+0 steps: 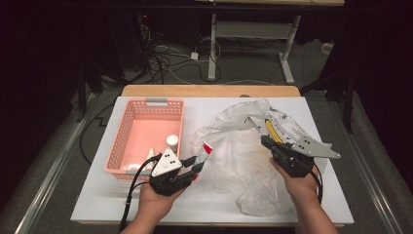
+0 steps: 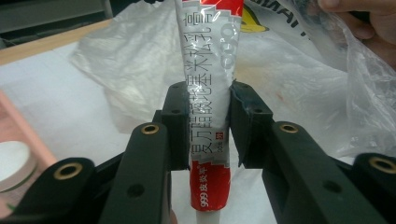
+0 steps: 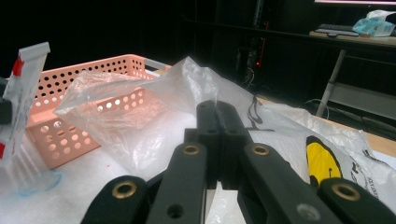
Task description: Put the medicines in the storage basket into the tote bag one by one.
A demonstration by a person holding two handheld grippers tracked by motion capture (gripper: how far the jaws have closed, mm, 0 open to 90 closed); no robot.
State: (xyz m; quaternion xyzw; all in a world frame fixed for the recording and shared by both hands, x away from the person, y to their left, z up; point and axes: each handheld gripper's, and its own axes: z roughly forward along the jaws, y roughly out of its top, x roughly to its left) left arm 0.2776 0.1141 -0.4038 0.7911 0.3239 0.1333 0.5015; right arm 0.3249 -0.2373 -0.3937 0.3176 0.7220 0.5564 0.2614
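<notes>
A white tube with red ends and printed lettering (image 1: 204, 152) stands up from my left gripper (image 1: 194, 165), just right of the pink basket (image 1: 127, 117). In the left gripper view the pads press on both sides of the tube (image 2: 210, 84), so my left gripper (image 2: 205, 100) is shut on it. A crumpled clear plastic bag (image 1: 234, 146) with a yellow print lies across the middle and right of the table. My right gripper (image 1: 267, 142) sits at the bag's right part. Its jaws (image 3: 217, 112) are closed together with the bag's film (image 3: 154, 116) pinched and lifted.
The pink basket (image 3: 70, 135) holds a small white round-capped bottle (image 1: 172, 141) and another small white item (image 1: 151, 155). A white board (image 1: 146, 204) covers the table, with a wooden edge (image 1: 209, 90) at the back. Cables and a desk frame lie on the floor beyond.
</notes>
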